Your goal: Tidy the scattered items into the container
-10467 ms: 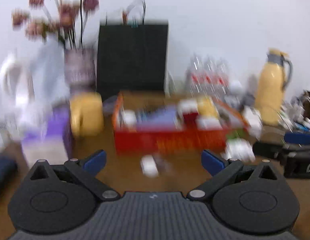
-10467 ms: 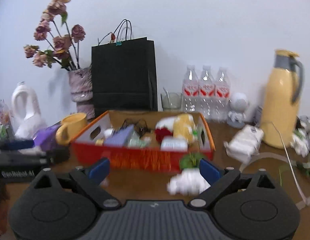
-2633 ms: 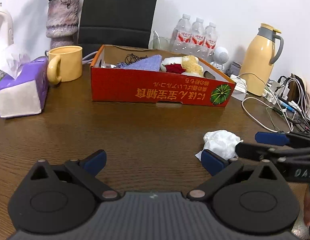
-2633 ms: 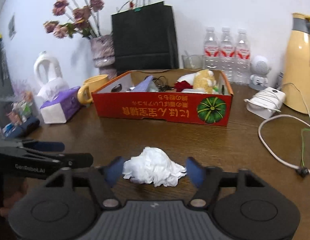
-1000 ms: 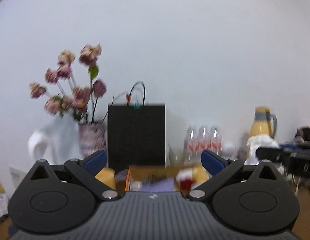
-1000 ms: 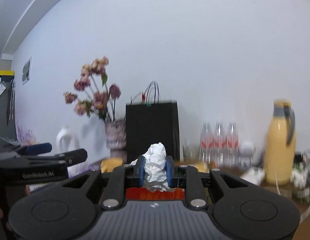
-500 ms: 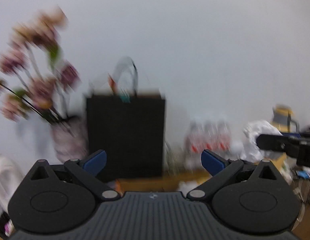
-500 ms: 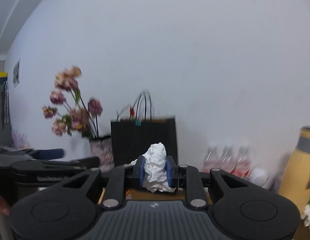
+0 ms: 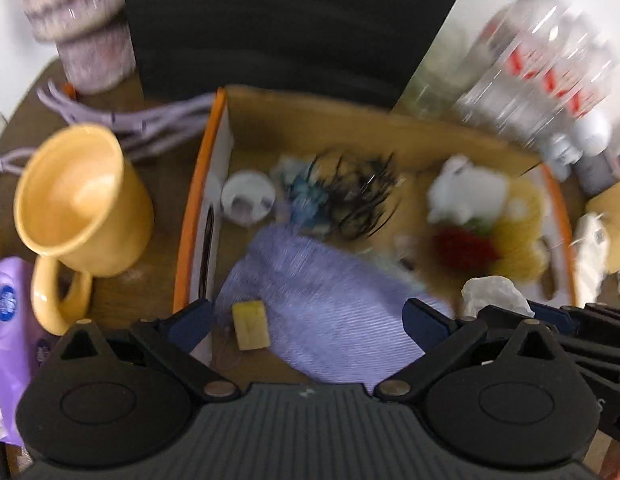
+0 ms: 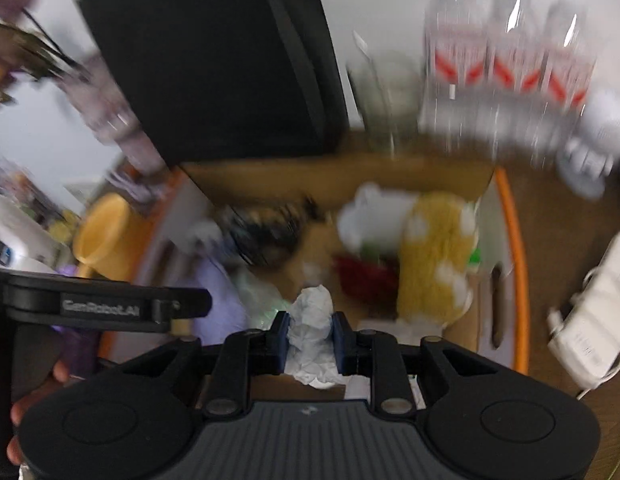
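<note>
Behind the orange-rimmed cardboard box we see a white wall, a black paper bag and clear water bottles. Our right gripper is clamped on a crumpled white tissue wad, creased and lumpy, held above the box's near edge. Inside the box lie a lilac ribbed cloth, a yellow plush toy and tangled black wires. Our left gripper hangs over the box, fingers wide apart, holding nothing. Left of the box stands a yellow ceramic mug.
</note>
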Demonstrator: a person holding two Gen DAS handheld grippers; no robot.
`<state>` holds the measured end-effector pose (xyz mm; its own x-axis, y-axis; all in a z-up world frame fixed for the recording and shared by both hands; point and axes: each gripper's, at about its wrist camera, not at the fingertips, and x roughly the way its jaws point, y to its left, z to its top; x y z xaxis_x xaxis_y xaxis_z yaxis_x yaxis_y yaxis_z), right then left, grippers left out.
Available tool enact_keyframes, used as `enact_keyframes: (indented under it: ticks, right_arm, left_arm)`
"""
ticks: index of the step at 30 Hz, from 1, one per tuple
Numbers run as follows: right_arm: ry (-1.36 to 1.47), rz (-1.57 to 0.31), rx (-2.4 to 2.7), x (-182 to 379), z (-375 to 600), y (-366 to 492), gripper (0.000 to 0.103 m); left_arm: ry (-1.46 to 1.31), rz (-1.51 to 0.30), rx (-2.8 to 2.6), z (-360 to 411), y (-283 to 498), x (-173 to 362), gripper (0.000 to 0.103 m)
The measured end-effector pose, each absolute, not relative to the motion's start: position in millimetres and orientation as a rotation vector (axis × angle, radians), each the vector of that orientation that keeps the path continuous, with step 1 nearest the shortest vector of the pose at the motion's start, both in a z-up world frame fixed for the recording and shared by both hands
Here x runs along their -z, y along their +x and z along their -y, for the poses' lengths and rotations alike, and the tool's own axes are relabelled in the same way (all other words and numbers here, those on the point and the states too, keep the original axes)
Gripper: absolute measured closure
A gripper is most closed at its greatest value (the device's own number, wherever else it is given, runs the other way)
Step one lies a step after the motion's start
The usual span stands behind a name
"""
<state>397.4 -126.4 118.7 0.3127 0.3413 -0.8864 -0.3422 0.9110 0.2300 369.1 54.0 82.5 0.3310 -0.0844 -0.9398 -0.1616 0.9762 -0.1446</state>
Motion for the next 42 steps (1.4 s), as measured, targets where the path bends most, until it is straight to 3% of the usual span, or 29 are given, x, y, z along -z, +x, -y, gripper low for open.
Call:
enact_keyframes:
  ticks: [6,16,33,42]
  right_arm:
    - [-0.052,-1.279,-0.428,-91,113,400,0.075]
    - [-0.055,-1.182,-0.357,-154,130,382,0.016]
    - [-0.006,-1.026,-0.305,-205,180,310,0.016]
    - [-0.014,-0.554,-0.326,-189,190,258,0.016]
  left_arm:
    - [-0.157,-1.285,-0.048,-51,374,-79,0.0]
    - [-0.192,-1.199,-0.103,-56,354,-134,0.0]
    - [-0.091,-1.097,-0.084,-23,279,-177,0.0]
    - [-0.036,-0.64,-0.128,-19,218,-156,0.0]
